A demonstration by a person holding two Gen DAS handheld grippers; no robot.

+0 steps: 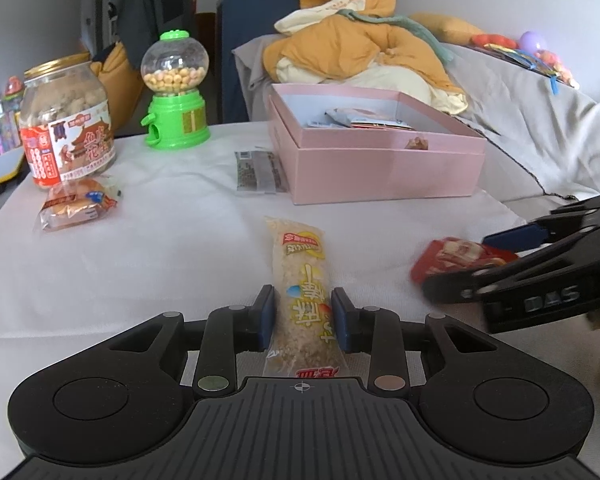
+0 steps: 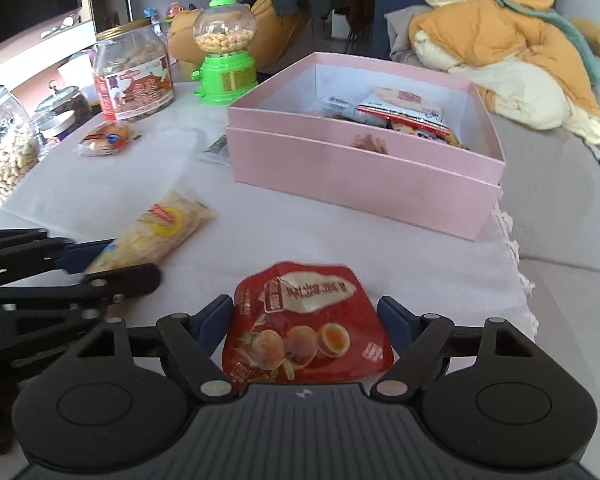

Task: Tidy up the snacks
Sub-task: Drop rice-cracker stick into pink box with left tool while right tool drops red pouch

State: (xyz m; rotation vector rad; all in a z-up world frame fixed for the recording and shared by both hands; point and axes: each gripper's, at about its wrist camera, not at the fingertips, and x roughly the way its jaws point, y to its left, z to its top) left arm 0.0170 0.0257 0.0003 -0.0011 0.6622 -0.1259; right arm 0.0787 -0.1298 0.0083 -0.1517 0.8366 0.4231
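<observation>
A long pale rice-crisp packet (image 1: 300, 264) lies on the white cloth, and my left gripper (image 1: 302, 300) is shut on its near half, blue pads pressing both sides. A red packet (image 2: 304, 320) printed with egg-yolk pastries sits between the fingers of my right gripper (image 2: 306, 308), both pads touching its edges. In the left wrist view the right gripper (image 1: 460, 262) reaches in from the right around the red packet (image 1: 456, 256). The right wrist view shows the left gripper (image 2: 128, 260) on the long packet (image 2: 160, 232). An open pink box (image 2: 340, 176) (image 1: 380, 168) beyond them holds several snack packets.
At the far left stand a labelled snack jar (image 1: 66, 128) and a green candy dispenser (image 1: 176, 92). A wrapped bun (image 1: 78, 204) and a small grey packet (image 1: 256, 170) lie on the cloth. Glass jars (image 2: 4, 148) line the left edge. The fringed table edge (image 2: 516, 264) meets a couch with clothes (image 1: 360, 52).
</observation>
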